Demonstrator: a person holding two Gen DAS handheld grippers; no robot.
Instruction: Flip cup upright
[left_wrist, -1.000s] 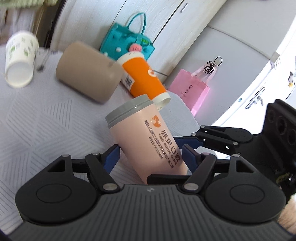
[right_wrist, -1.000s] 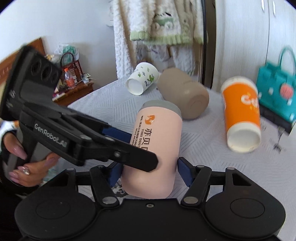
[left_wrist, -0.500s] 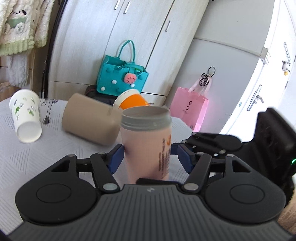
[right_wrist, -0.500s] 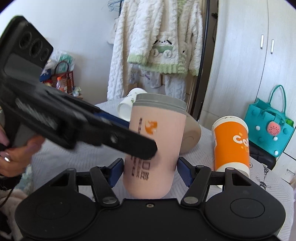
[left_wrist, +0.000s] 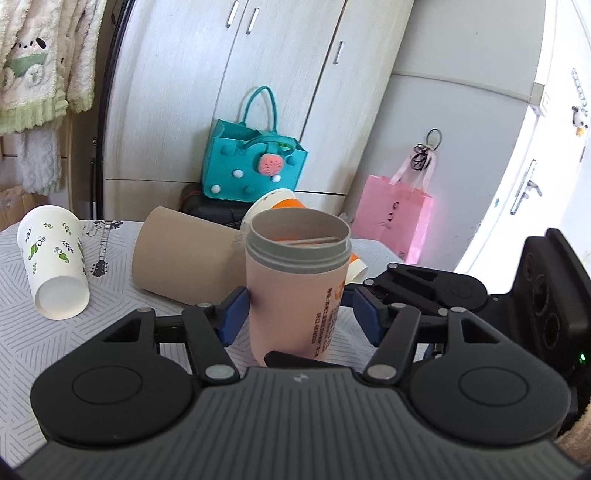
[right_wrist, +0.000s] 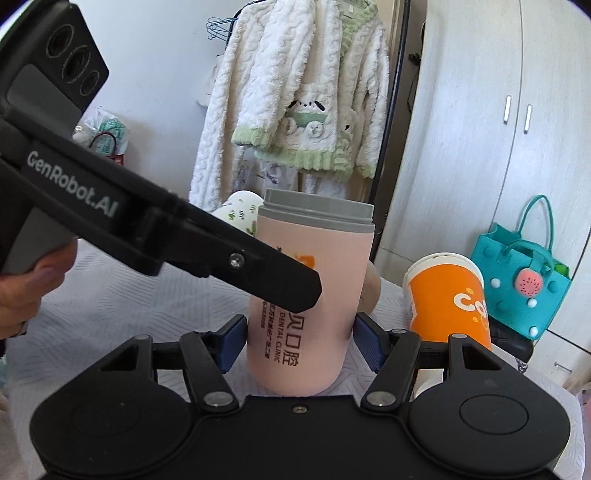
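The pink cup (left_wrist: 295, 284) stands upright on the white patterned tablecloth (left_wrist: 55, 343), grey rim up, between both tools. The left gripper (left_wrist: 297, 319) and right gripper (right_wrist: 299, 341) each bracket it with blue pads spread slightly wider than its body, barely touching. Releasing well likely means backing straight out, avoiding the tan cup (left_wrist: 184, 258) lying behind.
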